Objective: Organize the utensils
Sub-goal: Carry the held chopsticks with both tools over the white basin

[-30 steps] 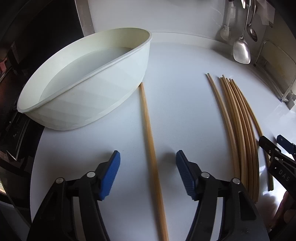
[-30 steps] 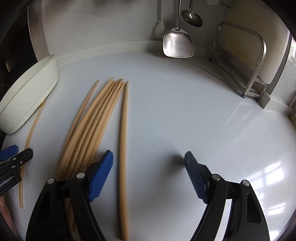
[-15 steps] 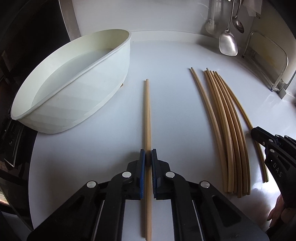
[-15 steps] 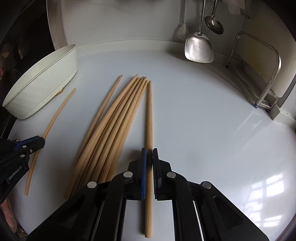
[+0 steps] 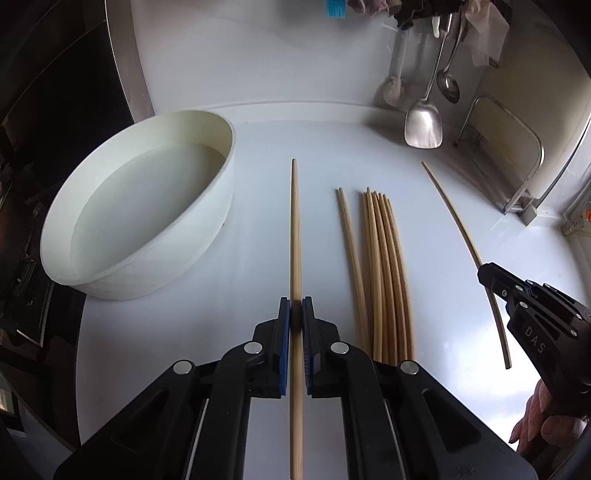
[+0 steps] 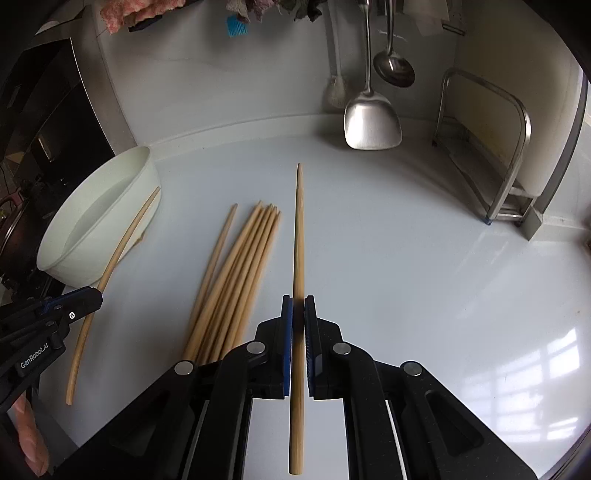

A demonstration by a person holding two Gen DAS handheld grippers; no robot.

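Bamboo chopsticks [image 5: 384, 266] lay bundled on the white surface [image 5: 258, 184]; left tongs [image 5: 295, 314] and right tongs [image 6: 298, 314] each clamped one (light, stiff, slippery), gripped towards the thicker end

Tan chopsticks [image 5: 384, 266]; white basin [image 5: 147, 221]; white counter [image 6: 406, 258].

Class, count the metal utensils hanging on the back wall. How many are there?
2. The spatula hangs with its blade near the counter; the ladle hangs higher, just right of it. Cloths above may hide more.
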